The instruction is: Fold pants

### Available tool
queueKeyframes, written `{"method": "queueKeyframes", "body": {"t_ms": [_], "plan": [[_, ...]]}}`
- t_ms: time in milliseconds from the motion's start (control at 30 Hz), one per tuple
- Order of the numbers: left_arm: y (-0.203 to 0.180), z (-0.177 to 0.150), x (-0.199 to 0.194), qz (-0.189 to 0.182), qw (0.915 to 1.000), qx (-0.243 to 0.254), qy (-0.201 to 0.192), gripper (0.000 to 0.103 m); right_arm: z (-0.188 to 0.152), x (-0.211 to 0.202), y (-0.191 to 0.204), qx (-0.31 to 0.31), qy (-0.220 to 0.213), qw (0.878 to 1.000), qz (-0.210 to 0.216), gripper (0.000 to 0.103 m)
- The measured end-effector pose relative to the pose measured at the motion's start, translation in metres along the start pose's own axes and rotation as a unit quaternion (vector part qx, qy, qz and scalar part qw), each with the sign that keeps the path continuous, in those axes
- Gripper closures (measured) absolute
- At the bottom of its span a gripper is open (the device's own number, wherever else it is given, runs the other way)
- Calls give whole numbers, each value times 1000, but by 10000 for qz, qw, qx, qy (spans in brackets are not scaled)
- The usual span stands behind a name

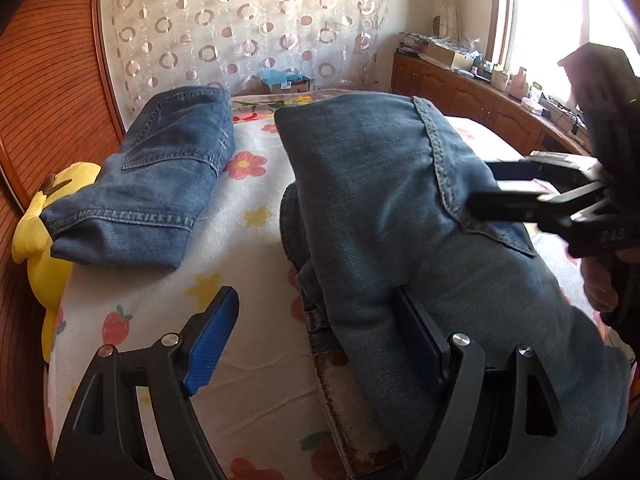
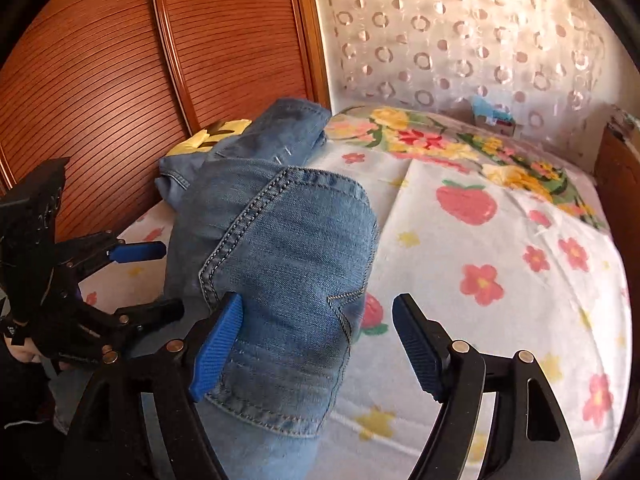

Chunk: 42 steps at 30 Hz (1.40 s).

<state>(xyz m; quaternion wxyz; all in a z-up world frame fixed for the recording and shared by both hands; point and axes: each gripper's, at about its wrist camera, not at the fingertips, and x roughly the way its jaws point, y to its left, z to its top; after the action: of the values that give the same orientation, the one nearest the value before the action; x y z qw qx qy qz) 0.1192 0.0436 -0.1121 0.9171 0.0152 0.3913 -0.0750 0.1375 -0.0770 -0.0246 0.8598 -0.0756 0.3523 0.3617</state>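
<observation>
A pair of blue jeans [image 1: 380,200] lies folded in a thick bundle on the flowered bedspread [image 1: 248,272]. My left gripper [image 1: 316,336] stands open at the bundle's near end. Its right finger is tucked under the denim's edge and its left pad [image 1: 212,344] is clear of the cloth. My right gripper [image 1: 484,185] reaches in from the right, just over the jeans. In the right wrist view it [image 2: 316,320] is open around the jeans [image 2: 288,240]: the left pad [image 2: 216,344] touches the denim, the right pad is apart. The left gripper [image 2: 160,280] shows at the left.
A second pair of folded jeans [image 1: 160,176] lies at the bed's far left, partly on a yellow plush toy [image 1: 40,240]. A ribbed wooden wall [image 1: 48,100] borders the bed's left side. A cluttered wooden cabinet [image 1: 480,96] runs under the window. A small box [image 1: 286,82] sits beyond the bed.
</observation>
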Motion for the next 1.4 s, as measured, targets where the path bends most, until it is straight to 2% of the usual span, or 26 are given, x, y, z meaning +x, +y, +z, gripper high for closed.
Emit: {"method": "queueKeyframes", "body": {"t_ms": [167,367,467,567,633,700,733,767,833,867,900,933,1000,1233,1400], "plan": [[2,4,-9,68,10000,14,-18,23,-3,19,-17,400,30,9986,351,24],[9,18,-20,-71,9995,-155,-268,23,-5,34,-27,474,70,9974,531,25],[9,25,-5,-147,9996,-182,-128,23,-4,40,-29,464,77,9974,554,25],[9,26,10,-176,9996,-203,36,29,-1,44,-30,453,128,9973,557,25],[10,26,12,-299,9993,-232,33,39,0,44,-31,519,184,9964,646,25],[12,25,14,-534,9980,-334,60,49,0,44,-32,663,233,9934,907,37],[13,25,14,-648,9972,-376,69,57,1,44,-32,663,239,9933,919,39],[12,24,13,-741,9965,-379,75,62,2,44,-30,605,245,9936,920,42],[6,24,12,-800,9963,-312,64,73,4,43,-28,565,251,9936,950,52],[4,23,12,-806,9964,-275,56,75,6,38,-24,513,154,9948,864,63],[2,23,9,-806,9965,-238,27,83,8,32,-18,440,65,9964,724,69],[0,23,5,-812,9965,-216,-10,89,10,27,-11,389,25,9973,620,70],[-3,25,-6,-798,9966,-175,-110,92,19,14,2,260,-105,9982,533,75],[26,42,-72,-841,9916,-402,-901,93,74,-27,41,-317,-402,9962,702,76],[60,68,-113,-650,9862,-538,-1423,93,129,-38,66,-728,-610,9919,843,76]]}}
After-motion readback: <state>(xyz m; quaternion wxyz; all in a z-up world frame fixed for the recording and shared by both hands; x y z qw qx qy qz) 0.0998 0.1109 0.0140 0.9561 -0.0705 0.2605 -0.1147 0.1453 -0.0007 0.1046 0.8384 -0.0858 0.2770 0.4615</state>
